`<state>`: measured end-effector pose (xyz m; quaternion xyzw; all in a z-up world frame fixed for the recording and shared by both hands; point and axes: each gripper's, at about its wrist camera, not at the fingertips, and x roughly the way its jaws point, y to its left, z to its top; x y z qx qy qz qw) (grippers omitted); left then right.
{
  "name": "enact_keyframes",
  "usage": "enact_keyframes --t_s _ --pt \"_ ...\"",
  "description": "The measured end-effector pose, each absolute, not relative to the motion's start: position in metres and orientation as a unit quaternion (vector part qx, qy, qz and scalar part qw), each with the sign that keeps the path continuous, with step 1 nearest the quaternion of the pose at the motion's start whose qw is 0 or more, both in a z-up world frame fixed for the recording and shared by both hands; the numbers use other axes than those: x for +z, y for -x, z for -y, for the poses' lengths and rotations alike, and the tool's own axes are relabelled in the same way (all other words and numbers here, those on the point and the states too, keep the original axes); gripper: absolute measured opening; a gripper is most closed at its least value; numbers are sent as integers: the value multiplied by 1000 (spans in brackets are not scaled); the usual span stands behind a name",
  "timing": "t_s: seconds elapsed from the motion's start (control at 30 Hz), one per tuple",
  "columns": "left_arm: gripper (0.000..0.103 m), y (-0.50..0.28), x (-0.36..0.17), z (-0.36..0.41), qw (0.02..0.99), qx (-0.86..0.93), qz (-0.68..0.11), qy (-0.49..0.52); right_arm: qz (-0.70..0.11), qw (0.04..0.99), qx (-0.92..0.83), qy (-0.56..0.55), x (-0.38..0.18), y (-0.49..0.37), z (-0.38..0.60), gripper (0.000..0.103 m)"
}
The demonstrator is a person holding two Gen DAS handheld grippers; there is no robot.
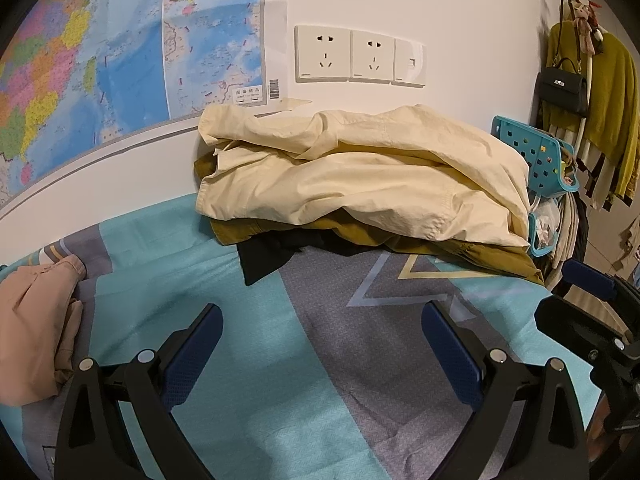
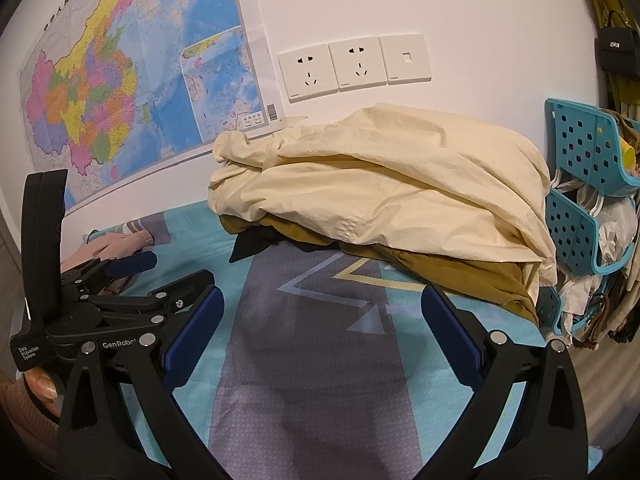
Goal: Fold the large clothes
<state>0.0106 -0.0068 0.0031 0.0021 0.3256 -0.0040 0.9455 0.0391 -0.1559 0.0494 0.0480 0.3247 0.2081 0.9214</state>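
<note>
A crumpled cream garment [image 1: 360,176] lies on top of a pile against the wall, over an olive-brown garment [image 1: 492,256] and a black one [image 1: 268,258]. The pile also shows in the right wrist view, with the cream garment [image 2: 384,196] on top. A pink garment [image 1: 36,332] lies at the left on the bed. My left gripper [image 1: 322,324] is open and empty, short of the pile. My right gripper [image 2: 322,312] is open and empty too, over the bedsheet [image 2: 312,360]. The left gripper [image 2: 132,276] shows at the left of the right wrist view.
A turquoise and grey patterned sheet [image 1: 224,360] covers the bed. A wall map [image 1: 100,48] and sockets [image 1: 360,54] are behind the pile. Turquoise perforated baskets [image 2: 588,184] stand at the right. Hanging clothes and a black bag [image 1: 564,88] are at the far right.
</note>
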Motion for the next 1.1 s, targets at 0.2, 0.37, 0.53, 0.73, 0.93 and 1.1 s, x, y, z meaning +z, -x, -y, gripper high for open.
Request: enact_keyframes --t_s 0.2,0.37,0.53,0.73,0.93,1.1 --pt "96 -12 3 7 945 -5 -328 0 -324 921 209 -47 49 -42 155 97" --pt "96 -13 3 7 945 -2 -328 0 -324 921 210 -44 50 -45 154 97" --pt "96 -19 3 5 943 -2 -332 5 -321 922 212 -36 55 -51 153 97" --pt "96 -31 1 2 941 3 -338 7 -313 924 220 -12 61 -67 148 97" --pt "96 -55 -2 -13 939 23 -341 25 -308 925 213 60 70 -116 130 97" --pt "96 -81 -8 -25 935 40 -351 33 -299 923 207 129 71 -165 105 97"
